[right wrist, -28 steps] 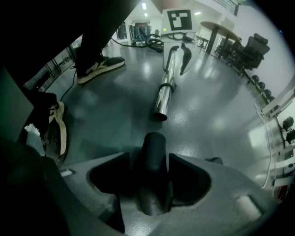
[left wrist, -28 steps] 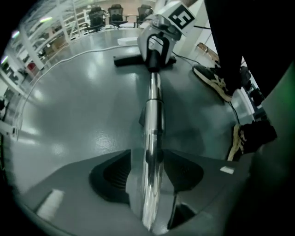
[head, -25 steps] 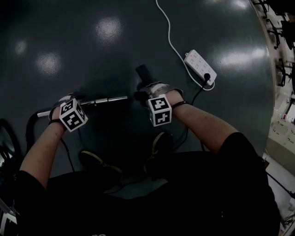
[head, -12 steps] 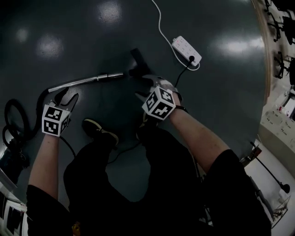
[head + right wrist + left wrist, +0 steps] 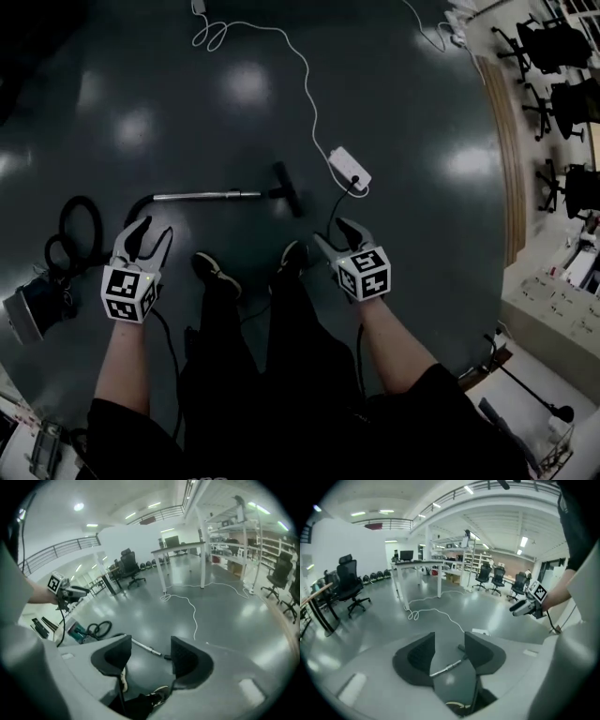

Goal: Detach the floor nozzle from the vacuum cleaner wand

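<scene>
Dark grey floor (image 5: 422,112) is carrying the silver wand (image 5: 206,196), lying level at frame centre, the black floor nozzle (image 5: 288,188) just beside its right end. The left gripper (image 5: 154,230) and right gripper (image 5: 333,232) are hovering lower in the frame, jaws standing apart and gripping nothing; the left jaws have just been closing. A white power strip (image 5: 350,169) is lying right of the nozzle.

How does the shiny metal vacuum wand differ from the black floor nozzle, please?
The shiny metal vacuum wand is long, thin and silvery; the black floor nozzle is short, thicker and dark. The wand runs sideways in the head view; the nozzle lies across its right end. Both lie on the floor.
</scene>
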Motion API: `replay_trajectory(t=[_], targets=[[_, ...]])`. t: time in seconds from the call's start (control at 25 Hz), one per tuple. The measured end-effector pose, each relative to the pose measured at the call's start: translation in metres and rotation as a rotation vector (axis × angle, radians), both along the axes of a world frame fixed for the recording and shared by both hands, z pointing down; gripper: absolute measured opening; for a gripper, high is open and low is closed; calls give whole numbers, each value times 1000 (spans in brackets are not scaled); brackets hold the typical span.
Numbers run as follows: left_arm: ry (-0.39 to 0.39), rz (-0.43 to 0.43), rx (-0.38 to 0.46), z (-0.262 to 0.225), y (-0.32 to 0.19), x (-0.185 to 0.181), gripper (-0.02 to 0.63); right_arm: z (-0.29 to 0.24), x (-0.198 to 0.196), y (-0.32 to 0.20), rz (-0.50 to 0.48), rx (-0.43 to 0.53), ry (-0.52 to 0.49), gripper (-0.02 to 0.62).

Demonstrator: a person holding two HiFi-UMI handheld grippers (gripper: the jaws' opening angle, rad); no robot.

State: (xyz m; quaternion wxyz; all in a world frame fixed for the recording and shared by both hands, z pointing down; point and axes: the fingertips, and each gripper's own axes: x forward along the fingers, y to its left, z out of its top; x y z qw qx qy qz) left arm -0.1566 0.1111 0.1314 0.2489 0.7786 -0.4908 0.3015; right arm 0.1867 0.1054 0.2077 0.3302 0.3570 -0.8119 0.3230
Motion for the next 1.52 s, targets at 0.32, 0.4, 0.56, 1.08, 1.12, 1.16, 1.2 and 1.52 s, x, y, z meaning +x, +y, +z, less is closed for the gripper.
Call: replay_trajectory(t=[0.32, 0.4, 0.56, 1.08, 1.12, 1.16, 1.2, 1.52], targets=[[160, -86, 224, -141, 7, 26, 202, -162, -52, 9, -47, 140, -159, 259], [214, -58, 260, -169, 17, 38, 202, -205, -66, 23, -64, 200, -180, 259], [279, 58, 299, -215, 67, 66, 192, -271, -95, 74, -83, 271, -238, 250], [405, 100, 606, -365, 114, 129, 49, -427, -133, 89, -275, 498, -579, 7], [404, 96, 625, -368, 118, 134, 32, -437, -130, 91, -289, 513, -603, 2], [404, 100, 643, -371, 121, 140, 20, -446, -127, 93, -300, 528, -627, 2], [402, 106, 655, -375, 123, 148, 11, -455, -122, 94, -309, 543, -650, 2], [394, 152, 687, -397, 137, 204, 2, -454, -103, 100, -322, 561, -723, 2]])
